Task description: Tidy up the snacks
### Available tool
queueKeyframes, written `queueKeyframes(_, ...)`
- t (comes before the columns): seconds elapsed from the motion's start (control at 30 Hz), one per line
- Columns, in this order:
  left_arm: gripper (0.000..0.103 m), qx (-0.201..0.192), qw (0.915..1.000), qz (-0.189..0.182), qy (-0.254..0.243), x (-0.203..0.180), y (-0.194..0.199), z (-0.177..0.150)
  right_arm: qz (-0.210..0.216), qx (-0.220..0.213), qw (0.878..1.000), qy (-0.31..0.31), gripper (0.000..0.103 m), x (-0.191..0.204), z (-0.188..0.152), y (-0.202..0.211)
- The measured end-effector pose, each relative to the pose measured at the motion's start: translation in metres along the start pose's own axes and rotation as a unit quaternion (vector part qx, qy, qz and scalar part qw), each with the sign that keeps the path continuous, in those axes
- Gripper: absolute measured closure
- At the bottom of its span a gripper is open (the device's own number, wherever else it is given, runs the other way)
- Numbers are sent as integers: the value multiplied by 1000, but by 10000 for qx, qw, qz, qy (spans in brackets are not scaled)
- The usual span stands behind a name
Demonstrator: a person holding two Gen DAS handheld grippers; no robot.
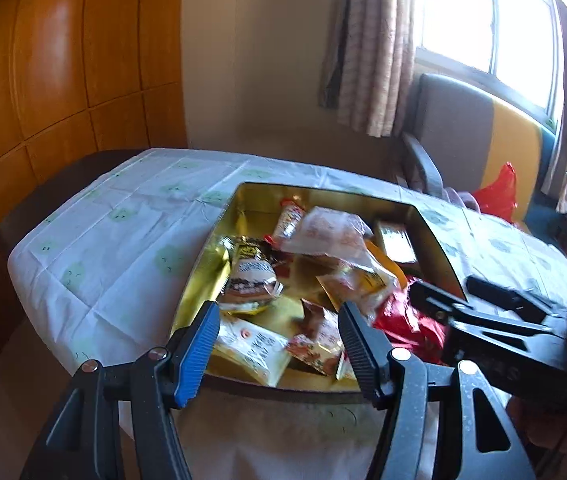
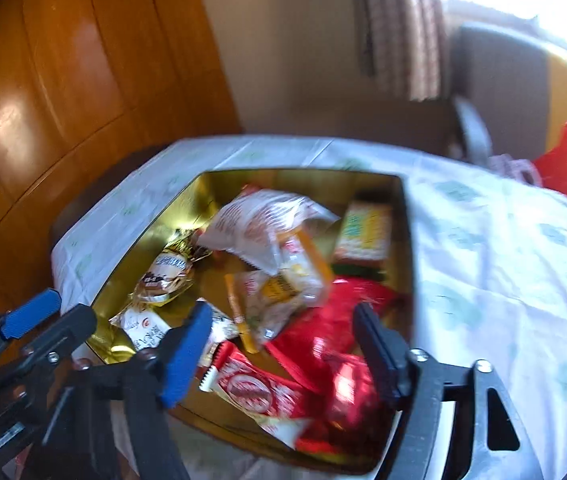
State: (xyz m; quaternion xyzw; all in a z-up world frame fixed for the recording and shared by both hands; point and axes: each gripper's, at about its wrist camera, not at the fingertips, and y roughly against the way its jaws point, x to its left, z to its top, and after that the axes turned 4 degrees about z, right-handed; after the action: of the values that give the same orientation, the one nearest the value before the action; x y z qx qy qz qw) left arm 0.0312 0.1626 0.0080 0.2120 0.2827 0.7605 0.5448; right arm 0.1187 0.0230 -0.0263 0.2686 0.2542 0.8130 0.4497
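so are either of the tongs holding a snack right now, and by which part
Nothing is held. The left tongs and the right tongs both stand open above the gold box, with no packet touching their pads.

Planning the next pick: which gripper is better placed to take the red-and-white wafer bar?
Right, probably. The right gripper hangs open over the red-and-white wafer bar in the gold box; the left gripper, also open, sits over other packets.
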Motion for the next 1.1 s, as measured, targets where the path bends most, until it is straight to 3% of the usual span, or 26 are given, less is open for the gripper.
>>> queueKeyframes(0.13, 41, 104, 9998, 141, -107, -8, 3, -5, -528, -377, 9979, -12, 0, 1, -13, 29)
queueKeyframes(0.27, 41, 13, 9998, 157, -94, -7, 10, -8, -906, -679, 9936, 20, 0, -1, -18, 48)
queueKeyframes(0.37, 41, 50, 9997, 189, -109, -7, 12, -8, -1170, -664, 9909, -55, 0, -3, -19, 50)
queueKeyframes(0.6, 41, 191, 9997, 146, -108, -7, 15, -10, -1273, -669, 9893, -254, 0, -7, -24, 52)
queueKeyframes(0.83, 41, 167, 9995, -118, 245, 5, 18, -12, -1428, -751, 9868, -153, 0, -1, -26, 55)
queueKeyframes(1.1, 41, 209, 9992, 190, 280, 9, 14, -12, -1498, -950, 9841, -114, 0, 2, -27, 62)
